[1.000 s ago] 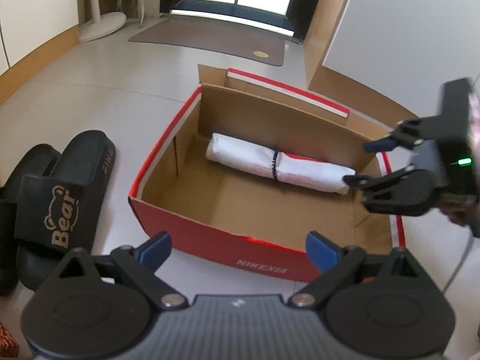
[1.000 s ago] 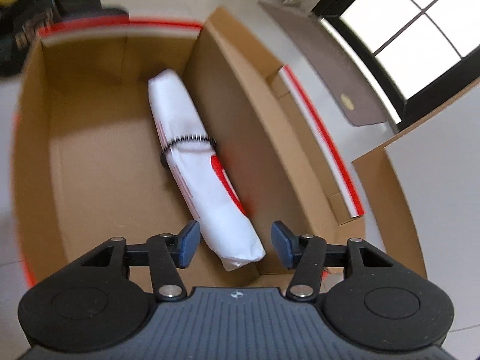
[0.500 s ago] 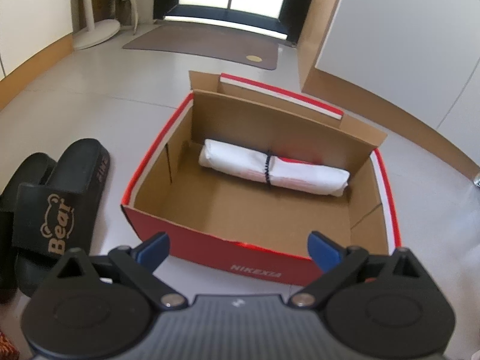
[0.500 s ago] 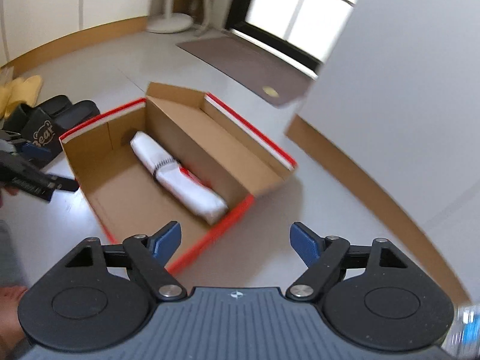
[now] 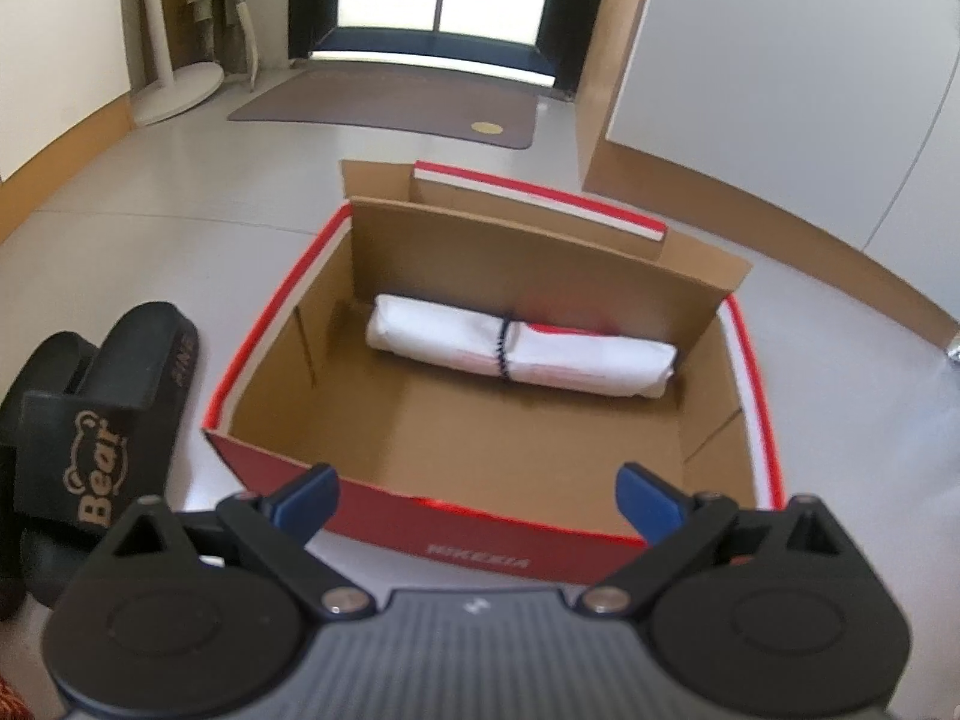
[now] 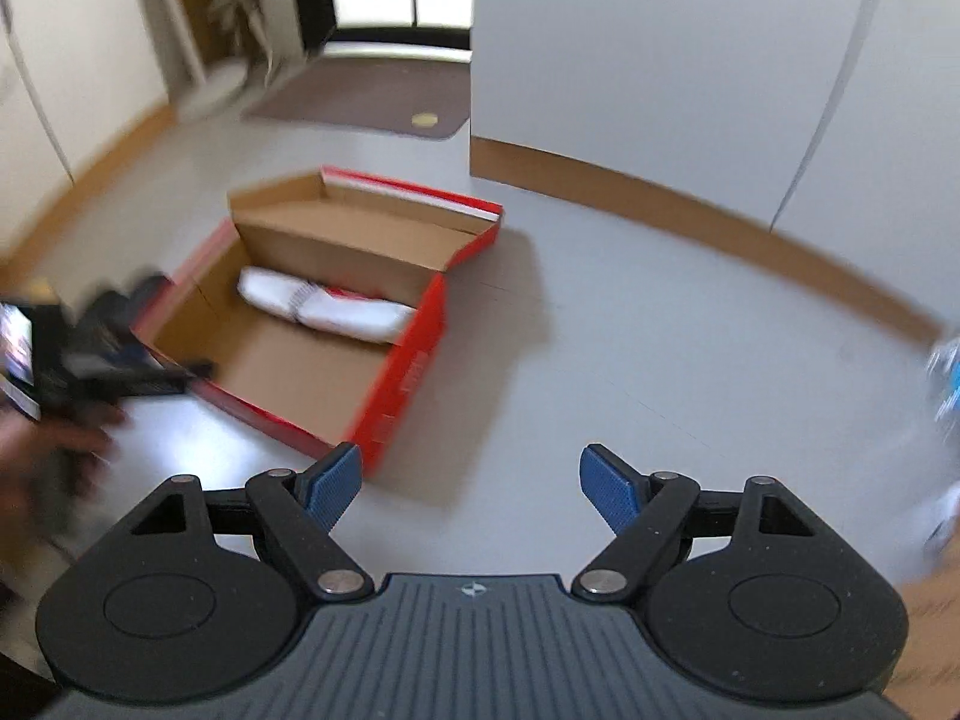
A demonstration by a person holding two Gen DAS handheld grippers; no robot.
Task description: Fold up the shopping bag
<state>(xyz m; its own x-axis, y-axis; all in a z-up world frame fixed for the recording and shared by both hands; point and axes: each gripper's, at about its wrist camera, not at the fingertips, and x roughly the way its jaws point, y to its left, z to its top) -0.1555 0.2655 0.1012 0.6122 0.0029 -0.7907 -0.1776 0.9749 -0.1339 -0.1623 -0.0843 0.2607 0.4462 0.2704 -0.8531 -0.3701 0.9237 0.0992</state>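
shopping bag (image 5: 521,354): white with red print, rolled tight, dark band round its middle; lies along the far wall inside open red shoebox (image 5: 480,546) on floor (image 6: 630,360). bare floor right of box. left tongs (image 5: 474,495), right tongs (image 6: 471,483): jaws wide, empty; the right's have just been opening.

black slippers (image 5: 90,420) beside red box (image 5: 480,540) | brown doormat (image 5: 390,108) by door

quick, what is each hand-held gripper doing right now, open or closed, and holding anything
Left hand-held gripper: open, holding nothing.
Right hand-held gripper: open, holding nothing; its jaws have just been opening.
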